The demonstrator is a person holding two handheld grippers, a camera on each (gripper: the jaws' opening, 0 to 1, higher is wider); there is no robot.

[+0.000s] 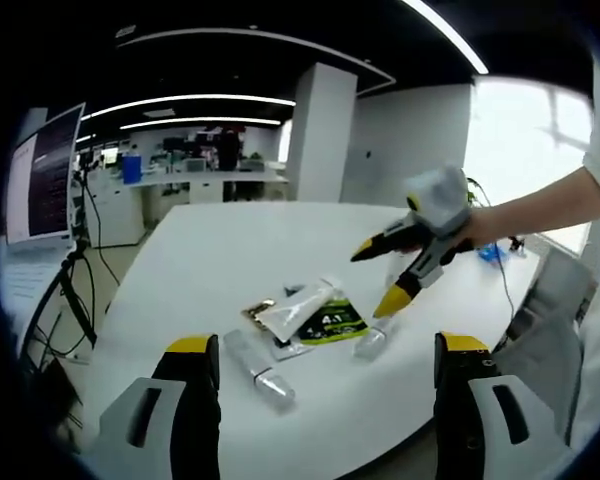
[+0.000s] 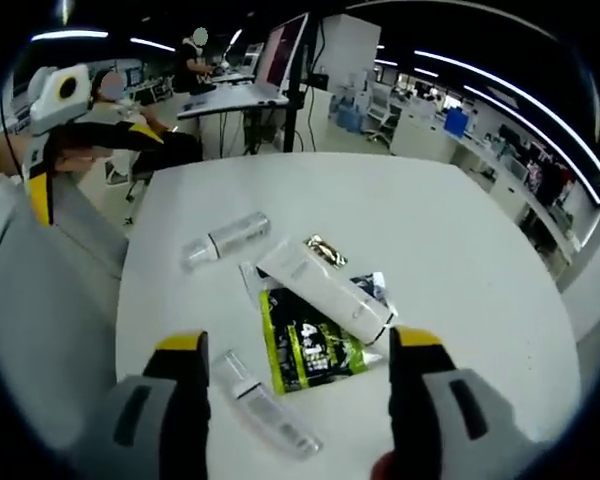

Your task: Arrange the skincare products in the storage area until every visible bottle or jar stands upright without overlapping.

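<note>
Green sachet [image 2: 310,345]: partly hidden under the white tube [image 2: 325,285].
Sachet print: too blurred to read.
Worktop [image 2: 460,240]: near edge cut off.

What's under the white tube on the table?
The white tube lies across a green sachet and a gold packet; whatever else it covers is hidden.

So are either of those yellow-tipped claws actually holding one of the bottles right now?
No. Both the left claw and the right claw are open and empty. The clear bottles, white tube and green sachet all lie loose on the table.
</note>
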